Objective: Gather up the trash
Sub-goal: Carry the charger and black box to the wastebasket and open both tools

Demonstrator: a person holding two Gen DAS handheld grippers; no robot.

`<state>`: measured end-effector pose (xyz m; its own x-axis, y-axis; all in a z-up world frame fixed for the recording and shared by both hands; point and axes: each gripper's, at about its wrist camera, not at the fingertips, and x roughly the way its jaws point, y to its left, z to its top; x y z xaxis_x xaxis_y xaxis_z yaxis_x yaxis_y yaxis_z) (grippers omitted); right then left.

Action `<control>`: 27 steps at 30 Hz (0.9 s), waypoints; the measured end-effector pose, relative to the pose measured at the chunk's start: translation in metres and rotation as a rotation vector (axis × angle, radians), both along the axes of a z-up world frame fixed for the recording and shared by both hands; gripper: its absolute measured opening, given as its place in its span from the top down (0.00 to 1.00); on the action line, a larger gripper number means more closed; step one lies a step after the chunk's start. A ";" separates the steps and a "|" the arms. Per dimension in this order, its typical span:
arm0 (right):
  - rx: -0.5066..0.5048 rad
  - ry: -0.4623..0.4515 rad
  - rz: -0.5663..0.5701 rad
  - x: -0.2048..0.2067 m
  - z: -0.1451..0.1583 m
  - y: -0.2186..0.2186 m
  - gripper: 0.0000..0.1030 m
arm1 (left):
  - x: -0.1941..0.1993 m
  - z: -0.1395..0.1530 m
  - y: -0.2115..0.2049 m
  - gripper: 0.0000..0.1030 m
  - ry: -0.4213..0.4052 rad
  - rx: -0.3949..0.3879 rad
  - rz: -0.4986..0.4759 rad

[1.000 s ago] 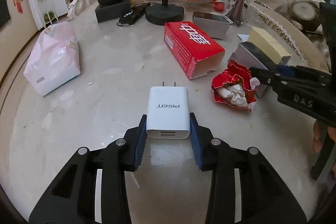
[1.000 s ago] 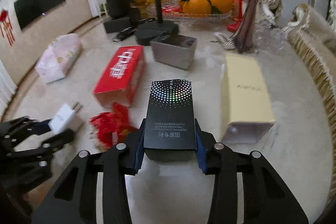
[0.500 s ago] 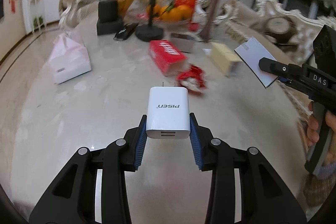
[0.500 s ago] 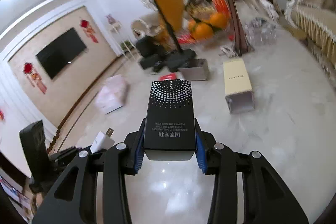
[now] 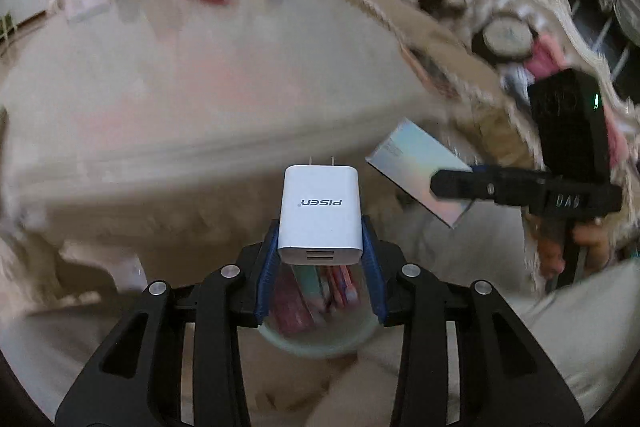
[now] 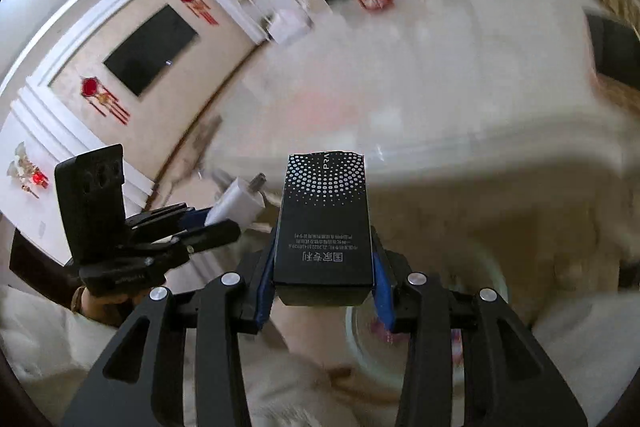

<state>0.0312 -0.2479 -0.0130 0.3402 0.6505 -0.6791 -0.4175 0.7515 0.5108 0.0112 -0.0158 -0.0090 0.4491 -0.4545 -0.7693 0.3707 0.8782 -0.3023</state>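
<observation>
Left tool (image 5: pixel 320 247): clamped on white charger (image 5: pixel 320 211), prongs pointing far, held beyond the table (image 5: pixel 200 99) edge above a bin (image 5: pixel 316 339). Right tool (image 6: pixel 323 267): clamped on black box (image 6: pixel 325 223), bin (image 6: pixel 428 331) just below, right.

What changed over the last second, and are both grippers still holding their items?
Both grippers pulled back off the marble table and now hang past its edge, above a round bin with trash inside. Unchanged: the left gripper stays clamped on the white charger, the right gripper on the black box.
</observation>
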 end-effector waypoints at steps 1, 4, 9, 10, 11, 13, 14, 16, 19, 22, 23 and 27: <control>-0.021 0.014 -0.008 -0.004 -0.007 0.000 0.63 | -0.005 -0.009 -0.007 0.63 0.020 0.013 -0.022; -0.128 0.053 -0.024 -0.004 -0.039 0.002 0.63 | -0.009 -0.043 -0.028 0.63 0.077 0.064 -0.078; -0.308 0.116 -0.022 0.019 -0.089 0.015 0.63 | 0.019 -0.103 -0.047 0.63 0.193 0.159 -0.107; -0.321 0.133 -0.021 0.024 -0.097 0.017 0.62 | 0.024 -0.111 -0.047 0.63 0.208 0.166 -0.102; -0.342 0.150 -0.022 0.031 -0.106 0.020 0.62 | 0.030 -0.122 -0.048 0.63 0.231 0.184 -0.099; -0.373 0.159 -0.027 0.033 -0.116 0.022 0.60 | 0.039 -0.133 -0.046 0.61 0.257 0.186 -0.071; -0.406 0.164 -0.028 0.036 -0.121 0.025 0.56 | 0.042 -0.138 -0.045 0.51 0.275 0.175 -0.068; -0.443 0.161 -0.048 0.033 -0.125 0.023 0.32 | 0.043 -0.140 -0.047 0.27 0.263 0.183 -0.057; -0.425 0.160 -0.051 0.031 -0.121 0.023 0.32 | 0.041 -0.135 -0.048 0.20 0.209 0.240 -0.046; -0.415 0.158 -0.055 0.028 -0.114 0.016 0.32 | 0.042 -0.131 -0.047 0.20 0.214 0.234 -0.042; -0.412 0.157 -0.055 0.027 -0.114 0.014 0.32 | 0.041 -0.129 -0.047 0.20 0.209 0.235 -0.040; -0.399 0.150 -0.038 0.019 -0.106 0.018 0.32 | 0.036 -0.117 -0.047 0.20 0.183 0.246 -0.040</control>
<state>0.0500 -0.2296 -0.1192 0.2375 0.3155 -0.9187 -0.3292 0.9160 0.2294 0.0468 -0.0624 -0.1255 0.2784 -0.2587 -0.9250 0.3651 0.9193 -0.1472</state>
